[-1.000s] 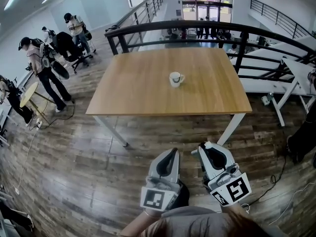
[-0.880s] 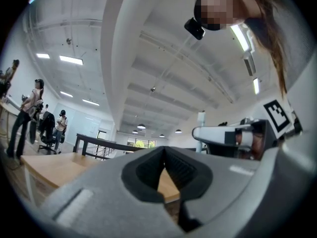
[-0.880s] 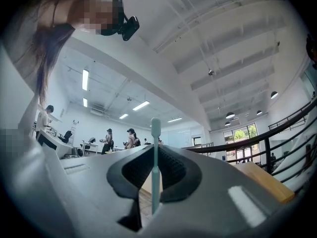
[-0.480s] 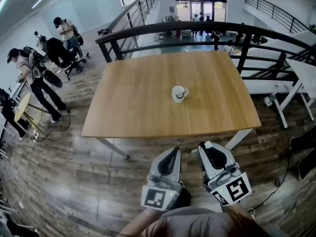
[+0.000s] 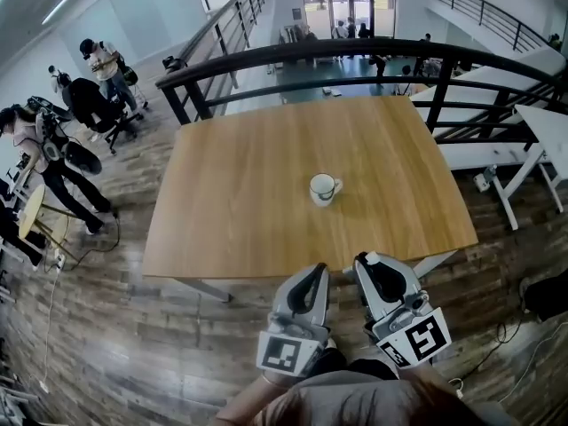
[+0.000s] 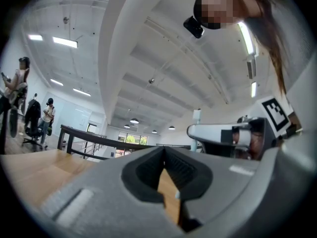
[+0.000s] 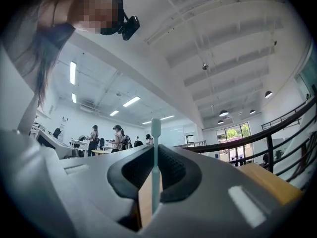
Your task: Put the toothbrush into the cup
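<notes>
A white cup (image 5: 324,187) with a handle stands upright near the middle of the wooden table (image 5: 240,211). Both grippers hang side by side just short of the table's near edge, pointing at it. My right gripper (image 5: 366,261) is shut on a slim pale toothbrush (image 7: 155,167), which stands upright between the jaws with its top end poking above them. The left gripper (image 5: 317,272) is shut with nothing in it, and its jaw tips meet in the left gripper view (image 6: 164,153). The cup is well ahead of both grippers and is hidden in both gripper views.
A black railing (image 5: 293,53) runs behind the table's far edge. White tables (image 5: 532,140) stand at the right. Several people (image 5: 35,149), an office chair and a small round table (image 5: 31,211) are at the far left. Wooden floor surrounds the table.
The table and cup have come nearer and lower in the head view. Both grippers have travelled together up to the table's near edge, and their jaws have not changed.
</notes>
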{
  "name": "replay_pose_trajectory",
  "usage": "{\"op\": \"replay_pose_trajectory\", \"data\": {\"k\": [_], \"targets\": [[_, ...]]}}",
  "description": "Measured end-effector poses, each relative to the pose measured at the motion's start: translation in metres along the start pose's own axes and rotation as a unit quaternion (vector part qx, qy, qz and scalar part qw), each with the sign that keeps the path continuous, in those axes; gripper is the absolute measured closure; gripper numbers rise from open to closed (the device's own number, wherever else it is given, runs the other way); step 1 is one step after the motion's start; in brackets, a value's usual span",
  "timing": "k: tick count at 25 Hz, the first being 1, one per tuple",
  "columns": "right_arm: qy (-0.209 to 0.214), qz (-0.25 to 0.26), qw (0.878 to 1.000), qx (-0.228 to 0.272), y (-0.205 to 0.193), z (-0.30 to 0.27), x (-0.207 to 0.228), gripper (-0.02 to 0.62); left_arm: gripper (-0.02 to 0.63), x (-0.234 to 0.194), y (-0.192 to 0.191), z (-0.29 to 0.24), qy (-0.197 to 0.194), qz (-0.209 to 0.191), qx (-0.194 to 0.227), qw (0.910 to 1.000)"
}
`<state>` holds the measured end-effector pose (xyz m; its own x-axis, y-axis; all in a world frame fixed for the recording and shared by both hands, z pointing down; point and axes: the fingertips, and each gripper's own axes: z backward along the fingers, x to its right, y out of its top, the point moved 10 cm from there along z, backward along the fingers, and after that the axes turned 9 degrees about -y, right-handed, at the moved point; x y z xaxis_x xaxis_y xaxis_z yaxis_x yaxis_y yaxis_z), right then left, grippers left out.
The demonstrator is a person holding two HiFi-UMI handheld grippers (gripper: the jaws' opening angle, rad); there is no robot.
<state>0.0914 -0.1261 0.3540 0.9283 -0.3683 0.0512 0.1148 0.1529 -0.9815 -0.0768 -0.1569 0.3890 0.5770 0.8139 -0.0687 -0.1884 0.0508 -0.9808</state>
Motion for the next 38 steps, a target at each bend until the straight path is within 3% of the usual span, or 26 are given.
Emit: {"op": "replay_pose_trajectory", "data": {"k": [7,14,18,24,31,38], "targets": [[0.003,-0.003,1.000,-0.013,-0.004,-0.010,0.017,0.569,0.611,-0.009,-0.009,-0.022,-0.004,0.004,-0.014,0.9999],[0.019,-0.010,0.999,-0.034,-0.019,-0.030,0.036,0.569,0.611,-0.013,-0.012,-0.023,0.030,0.008,-0.014,0.9994],[0.039,-0.041,0.998,-0.038,-0.027,-0.062,0.058,0.569,0.611,-0.015,-0.019,-0.018,0.053,0.016,-0.011,0.9984],[0.049,-0.026,0.997,-0.047,-0.033,-0.129,0.088,0.569,0.611,-0.019,-0.032,-0.009,0.081,0.036,-0.024,0.9958],[0.036,-0.016,0.994,-0.101,-0.073,-0.205,0.116,0.569,0.611,-0.028,-0.042,0.004,0.116,0.049,-0.037,0.9914],[0.014,-0.009,0.986,-0.167,-0.131,-0.247,0.134,0.569,0.611,-0.036,-0.046,0.021,0.141,0.044,-0.052,0.9877]]}}
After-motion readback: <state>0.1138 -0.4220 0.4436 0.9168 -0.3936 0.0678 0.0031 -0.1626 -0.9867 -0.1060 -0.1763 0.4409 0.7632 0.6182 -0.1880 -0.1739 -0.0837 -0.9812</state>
